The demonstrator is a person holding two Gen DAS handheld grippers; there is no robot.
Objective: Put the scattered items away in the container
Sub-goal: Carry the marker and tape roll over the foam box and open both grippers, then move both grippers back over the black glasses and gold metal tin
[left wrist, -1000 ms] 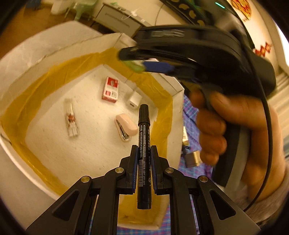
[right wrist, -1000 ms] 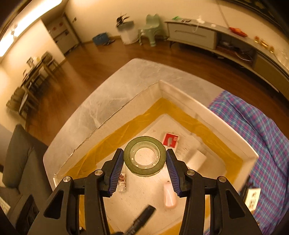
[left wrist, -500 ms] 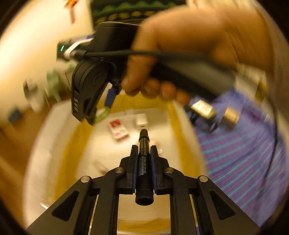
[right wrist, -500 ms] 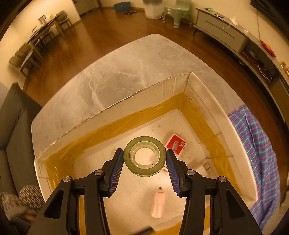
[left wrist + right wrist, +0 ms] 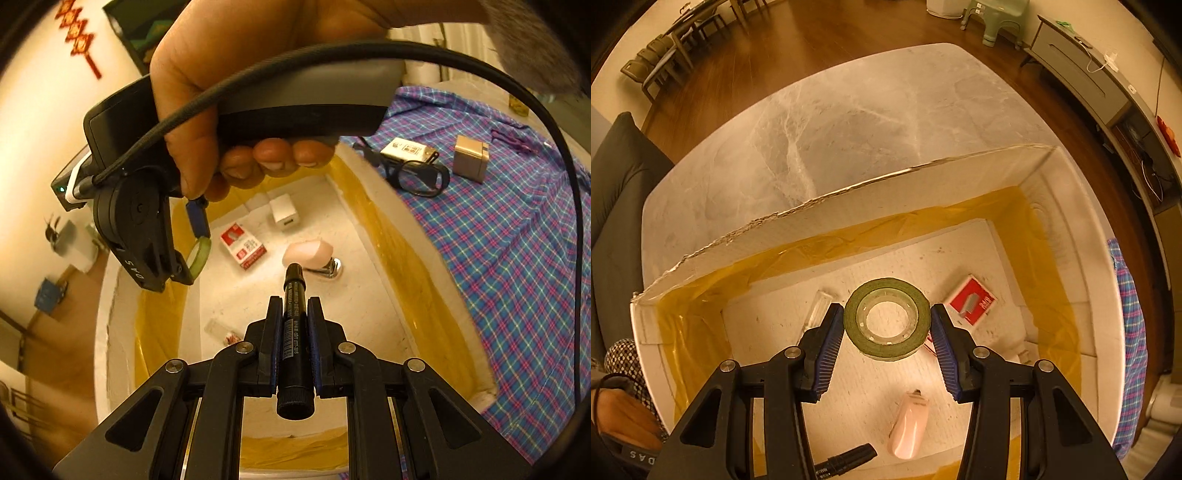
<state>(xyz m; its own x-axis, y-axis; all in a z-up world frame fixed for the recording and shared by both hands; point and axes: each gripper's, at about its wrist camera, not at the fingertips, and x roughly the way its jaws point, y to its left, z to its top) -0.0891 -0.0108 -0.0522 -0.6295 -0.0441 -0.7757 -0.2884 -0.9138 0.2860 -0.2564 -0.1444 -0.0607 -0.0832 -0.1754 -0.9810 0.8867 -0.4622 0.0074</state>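
Observation:
My left gripper [image 5: 293,325] is shut on a black marker [image 5: 294,332] and holds it over the white box [image 5: 365,192] lined with yellow tape. My right gripper [image 5: 887,325] is shut on a green tape roll [image 5: 887,319] above the box floor [image 5: 864,387]; the roll also shows in the left wrist view [image 5: 197,254], under the right hand. In the box lie a pink stapler [image 5: 909,428], a red packet [image 5: 971,300], a clear packet [image 5: 817,308] and a white charger [image 5: 284,218]. The marker tip shows in the right wrist view [image 5: 849,458].
On the plaid cloth [image 5: 517,258] right of the box lie black glasses [image 5: 413,173], a white card box [image 5: 406,149] and a small tan cube [image 5: 471,158]. The box stands on a marble table [image 5: 849,122]. A cable [image 5: 569,184] loops over the cloth.
The left gripper has swung so the cloth and its items come into view. The right gripper has moved lower into the box with the tape roll. Both grips are unchanged.

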